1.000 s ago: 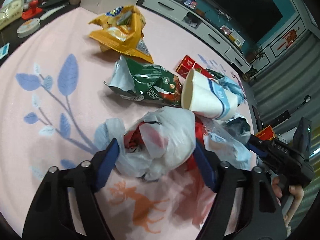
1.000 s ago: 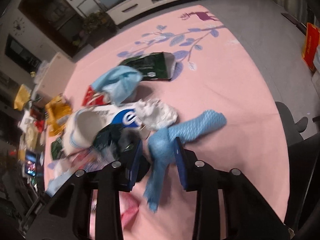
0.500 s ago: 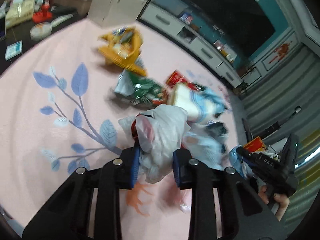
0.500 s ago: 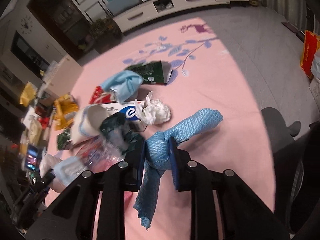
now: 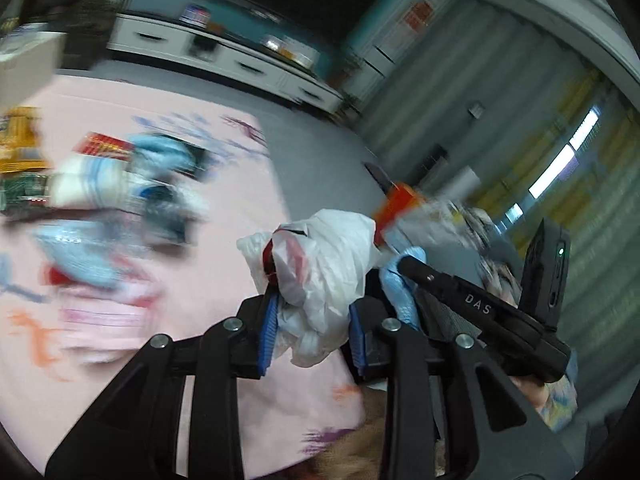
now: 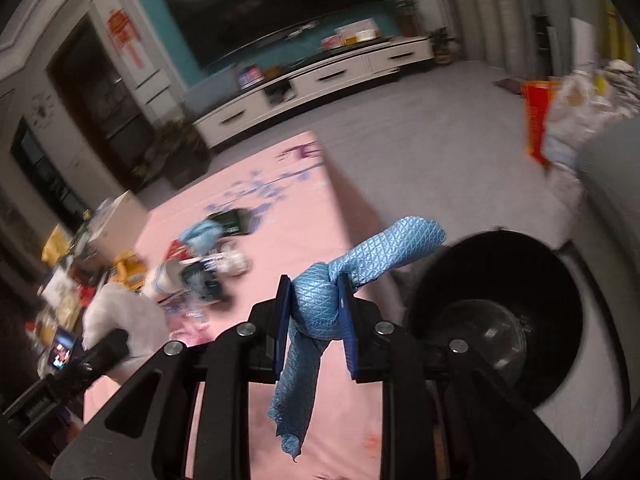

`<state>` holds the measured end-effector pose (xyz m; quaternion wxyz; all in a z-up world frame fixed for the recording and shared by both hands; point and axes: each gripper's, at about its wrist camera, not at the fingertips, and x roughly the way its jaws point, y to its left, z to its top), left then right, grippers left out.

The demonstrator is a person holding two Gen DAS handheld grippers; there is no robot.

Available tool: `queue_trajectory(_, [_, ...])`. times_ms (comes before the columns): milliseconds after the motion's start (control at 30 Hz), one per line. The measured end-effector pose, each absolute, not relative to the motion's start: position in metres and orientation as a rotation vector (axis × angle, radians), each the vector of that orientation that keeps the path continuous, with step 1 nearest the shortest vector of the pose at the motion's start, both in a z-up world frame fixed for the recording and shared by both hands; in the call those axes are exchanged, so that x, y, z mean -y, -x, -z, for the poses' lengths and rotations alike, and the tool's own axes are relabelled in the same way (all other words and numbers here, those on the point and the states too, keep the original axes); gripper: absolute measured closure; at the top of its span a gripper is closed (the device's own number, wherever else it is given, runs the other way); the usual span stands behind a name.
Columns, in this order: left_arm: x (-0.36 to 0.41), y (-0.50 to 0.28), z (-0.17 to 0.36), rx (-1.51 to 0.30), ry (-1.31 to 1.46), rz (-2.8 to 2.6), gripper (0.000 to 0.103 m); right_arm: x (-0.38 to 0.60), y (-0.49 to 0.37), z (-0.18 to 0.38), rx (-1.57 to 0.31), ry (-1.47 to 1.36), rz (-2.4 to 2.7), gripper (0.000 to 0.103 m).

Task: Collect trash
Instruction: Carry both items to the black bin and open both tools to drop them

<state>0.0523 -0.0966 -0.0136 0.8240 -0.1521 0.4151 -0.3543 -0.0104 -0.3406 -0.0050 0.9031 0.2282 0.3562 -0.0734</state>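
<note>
A pink rug (image 6: 304, 216) on grey floor (image 6: 420, 128) carries scattered, blurry wrappers (image 6: 200, 268).

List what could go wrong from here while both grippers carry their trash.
1. The left gripper pinches only part of the crumpled white plastic bag; its jaws are opening slightly, so the loose bulk above the pads could slip out.
2. The right gripper clamps the knotted blue cloth at the knot; the dangling tail could snag or drag.
3. The grippers are close together, so cloth and bag could tangle or collide.
</note>
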Motion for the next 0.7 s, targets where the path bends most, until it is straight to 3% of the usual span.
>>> queue_trajectory(233, [0.207, -0.061, 0.045, -1.034, 0.270, 0.933, 0.072, 0.393, 0.053, 0.019, -0.736, -0.457, 0.360, 0.079])
queue_trajectory(567, [0.299, -0.047, 0.089, -1.164, 0.151, 0.995, 0.069, 0.434, 0.078, 0.047, -0.775, -0.491, 0.496, 0.078])
queue_trajectory(700, [0.315, -0.038, 0.097, -1.175, 0.106, 1.017, 0.057, 0.443, 0.084, 0.054, -0.783, -0.525, 0.498, 0.076])
